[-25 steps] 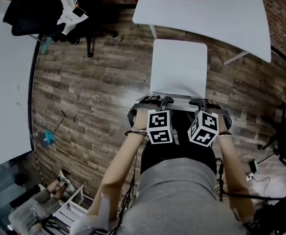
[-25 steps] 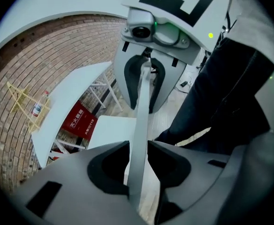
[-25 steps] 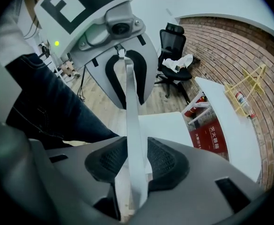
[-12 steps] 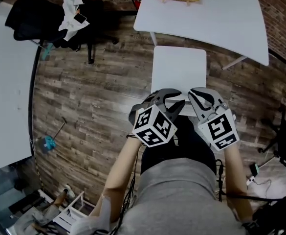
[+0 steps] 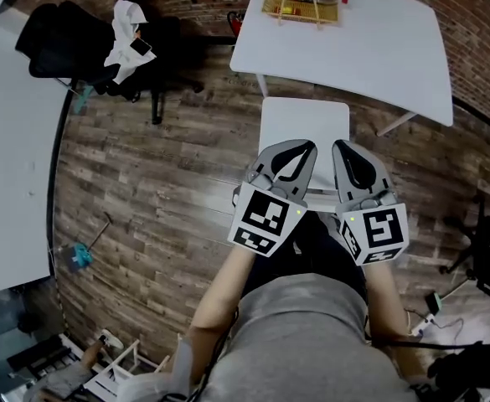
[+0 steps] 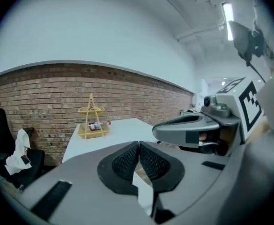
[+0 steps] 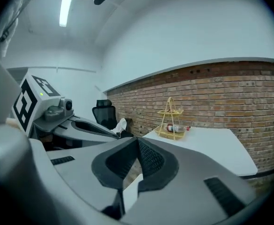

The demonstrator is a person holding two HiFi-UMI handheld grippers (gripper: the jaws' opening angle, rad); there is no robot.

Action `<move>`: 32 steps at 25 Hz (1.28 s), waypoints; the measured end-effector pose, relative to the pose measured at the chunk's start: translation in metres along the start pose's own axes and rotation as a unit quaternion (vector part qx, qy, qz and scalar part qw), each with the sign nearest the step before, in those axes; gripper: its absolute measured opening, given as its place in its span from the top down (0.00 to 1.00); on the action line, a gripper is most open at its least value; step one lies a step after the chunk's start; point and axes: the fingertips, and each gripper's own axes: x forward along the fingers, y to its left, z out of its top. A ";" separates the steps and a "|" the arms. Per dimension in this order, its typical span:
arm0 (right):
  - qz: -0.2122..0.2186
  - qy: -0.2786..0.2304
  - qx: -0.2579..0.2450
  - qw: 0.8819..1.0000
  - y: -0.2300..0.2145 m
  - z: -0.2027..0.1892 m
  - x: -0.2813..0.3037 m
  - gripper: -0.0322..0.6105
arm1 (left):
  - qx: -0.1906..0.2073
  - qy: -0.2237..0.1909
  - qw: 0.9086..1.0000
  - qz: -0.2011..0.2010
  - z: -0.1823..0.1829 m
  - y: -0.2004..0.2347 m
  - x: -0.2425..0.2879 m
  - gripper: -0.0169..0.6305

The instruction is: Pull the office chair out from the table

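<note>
Left gripper [image 5: 303,153] and right gripper [image 5: 346,153], jaws closed tight on nothing, side by side over the near edge of the white chair [image 5: 303,122], just near of the table [image 5: 370,48].

The left hand-held gripper [image 5: 306,149] and right hand-held gripper [image 5: 345,147] are lifting away from the back edge of the office chair [image 5: 305,120] and rolling over. Their jaws, apart a second ago, are now sitting shut and empty.
</note>
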 end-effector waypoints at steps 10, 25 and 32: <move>-0.014 -0.008 0.005 1.000 -0.002 0.005 0.000 0.93 | -0.028 -0.035 0.998 0.051 0.013 0.012 -0.008 0.95; -0.016 -0.003 0.016 1.000 0.001 0.003 0.005 0.93 | -0.039 -0.032 0.996 0.069 0.009 0.022 -0.011 0.95; -0.012 0.003 0.038 0.999 -0.002 0.000 0.008 0.93 | -0.033 -0.020 0.997 0.063 0.005 0.020 -0.006 0.95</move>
